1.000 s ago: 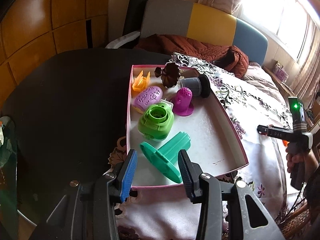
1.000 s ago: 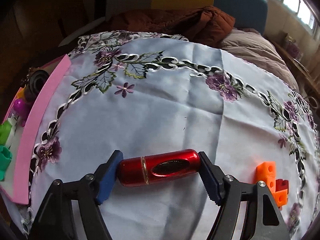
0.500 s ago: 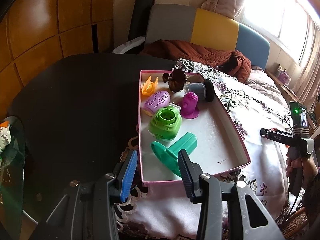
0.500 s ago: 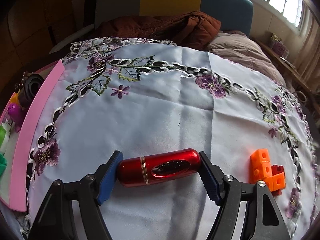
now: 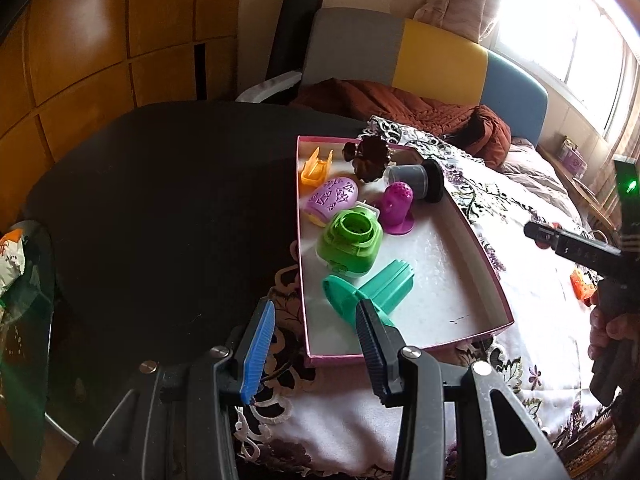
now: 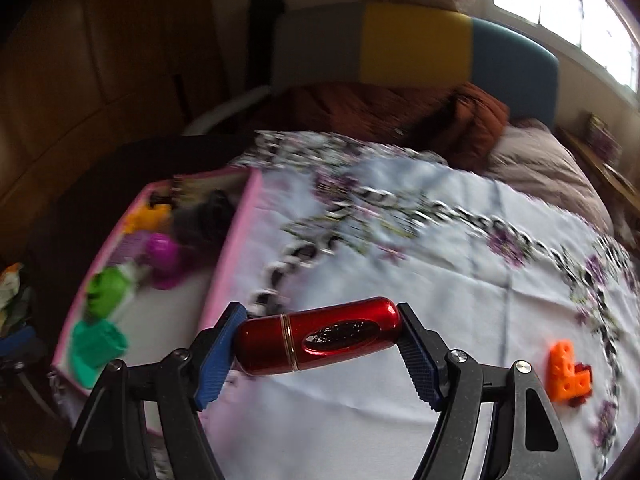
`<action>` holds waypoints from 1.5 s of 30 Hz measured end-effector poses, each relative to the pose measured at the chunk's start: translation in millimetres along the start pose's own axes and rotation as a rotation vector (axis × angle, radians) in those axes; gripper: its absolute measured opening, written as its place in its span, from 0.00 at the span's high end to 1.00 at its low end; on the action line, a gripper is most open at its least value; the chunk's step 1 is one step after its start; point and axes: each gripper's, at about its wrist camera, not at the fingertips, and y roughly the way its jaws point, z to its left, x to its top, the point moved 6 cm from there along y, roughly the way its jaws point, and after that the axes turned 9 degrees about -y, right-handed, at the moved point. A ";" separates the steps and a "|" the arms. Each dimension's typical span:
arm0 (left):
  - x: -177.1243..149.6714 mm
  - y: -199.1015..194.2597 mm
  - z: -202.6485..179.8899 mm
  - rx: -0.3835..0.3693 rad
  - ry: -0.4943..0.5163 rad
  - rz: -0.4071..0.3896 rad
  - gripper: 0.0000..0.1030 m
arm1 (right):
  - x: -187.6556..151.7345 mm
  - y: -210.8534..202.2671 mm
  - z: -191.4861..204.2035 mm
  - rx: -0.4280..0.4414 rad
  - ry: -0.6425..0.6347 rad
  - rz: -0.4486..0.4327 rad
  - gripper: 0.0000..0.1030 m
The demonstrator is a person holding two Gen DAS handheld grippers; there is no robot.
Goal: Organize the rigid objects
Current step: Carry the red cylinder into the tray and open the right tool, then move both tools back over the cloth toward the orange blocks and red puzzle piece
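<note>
While the right gripper is clamped end-to-end on the red metal tube, the pink tray lies to its left, and the left gripper hangs apart, empty.

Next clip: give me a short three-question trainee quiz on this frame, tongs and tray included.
1. True or false: the right tongs hold the red cylinder crosswise.
2. Which item lies nearest the left tongs in the pink tray?
A) teal spool
B) purple dome
C) orange clip
3. What is still out on the tablecloth, right of the cylinder?

Key
1. True.
2. A, the teal spool.
3. The orange blocks.
</note>
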 end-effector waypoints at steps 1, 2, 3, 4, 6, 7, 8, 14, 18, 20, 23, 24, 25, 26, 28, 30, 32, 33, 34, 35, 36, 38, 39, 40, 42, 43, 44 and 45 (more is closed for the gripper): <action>-0.1 1.2 1.7 0.004 -0.004 0.002 0.59 | 4.7 -1.5 14.0 0.030 -0.027 -0.009 0.27; -0.2 2.3 3.6 0.008 -0.011 0.003 0.59 | 8.2 -2.4 27.9 0.057 -0.053 -0.015 0.27; 0.2 3.2 5.7 0.010 -0.019 0.004 0.59 | 10.8 -2.5 40.1 0.076 -0.078 -0.018 0.27; 0.8 4.0 8.2 0.013 -0.028 0.004 0.59 | 13.1 -1.8 53.8 0.098 -0.104 -0.018 0.27; 1.5 6.1 13.4 0.021 -0.043 0.007 0.59 | 14.8 1.9 77.6 0.136 -0.154 -0.010 0.27; 2.1 6.9 15.5 0.024 -0.050 0.007 0.59 | 15.0 4.9 88.6 0.144 -0.179 -0.004 0.27; 3.2 7.5 18.2 0.027 -0.057 0.006 0.59 | 15.2 8.3 97.8 0.149 -0.200 0.002 0.27; 7.4 11.8 28.6 0.039 -0.084 0.004 0.59 | 12.8 38.4 122.3 0.130 -0.236 0.065 0.27; 6.8 14.0 30.2 0.041 -0.084 0.008 0.59 | 14.3 62.9 123.7 0.124 -0.220 0.114 0.27; 5.9 15.7 31.0 0.047 -0.080 0.011 0.59 | 13.6 76.4 121.9 0.089 -0.217 0.141 0.27; 4.9 18.6 32.5 0.055 -0.082 0.018 0.59 | 15.4 87.5 125.8 0.028 -0.268 0.131 0.26; 4.6 18.8 32.7 0.057 -0.080 0.018 0.59 | 15.4 90.0 128.6 0.018 -0.285 0.138 0.23; 4.7 18.5 32.4 0.058 -0.079 0.016 0.59 | 15.3 90.3 130.0 0.017 -0.294 0.136 0.22; 4.6 17.7 32.1 0.056 -0.078 0.013 0.59 | 15.0 90.7 129.8 0.018 -0.295 0.134 0.21; 4.5 17.4 30.9 0.057 -0.073 0.010 0.59 | 14.1 89.3 127.9 0.012 -0.291 0.130 0.21; 3.8 16.8 29.9 0.055 -0.071 0.010 0.59 | 13.2 86.2 128.1 0.024 -0.289 0.125 0.21; 3.9 15.9 29.2 0.055 -0.069 0.008 0.59 | 12.7 82.9 127.5 0.041 -0.270 0.117 0.20; 4.1 15.4 28.7 0.054 -0.068 0.006 0.59 | 12.2 79.3 127.2 0.049 -0.256 0.113 0.20; 4.4 14.7 28.0 0.053 -0.066 0.003 0.59 | 12.6 77.1 126.0 0.059 -0.239 0.107 0.20; 4.6 14.0 27.4 0.052 -0.065 0.001 0.59 | 13.1 74.0 124.8 0.066 -0.226 0.098 0.19; 4.9 13.2 26.5 0.051 -0.062 -0.001 0.59 | 15.2 73.6 124.6 0.070 -0.220 0.090 0.19; 4.8 11.3 24.8 0.050 -0.057 -0.006 0.59 | 16.6 64.8 122.5 0.074 -0.209 0.065 0.16; 4.8 10.7 23.9 0.050 -0.055 -0.008 0.59 | 17.4 61.3 121.4 0.074 -0.204 0.056 0.14; 5.1 9.9 22.7 0.048 -0.052 -0.011 0.59 | 18.3 56.8 119.7 0.073 -0.198 0.045 0.14; 4.9 7.9 20.4 0.046 -0.045 -0.015 0.59 | 19.7 48.4 116.2 0.075 -0.191 0.027 0.13; 4.8 7.1 18.9 0.044 -0.041 -0.016 0.59 | 20.2 44.1 113.7 0.073 -0.190 0.019 0.13; 4.6 6.6 17.7 0.043 -0.037 -0.017 0.59 | 20.6 40.4 110.7 0.068 -0.188 0.012 0.13; 4.4 5.8 16.4 0.042 -0.032 -0.018 0.59 | 20.8 35.8 106.8 0.064 -0.182 0.004 0.12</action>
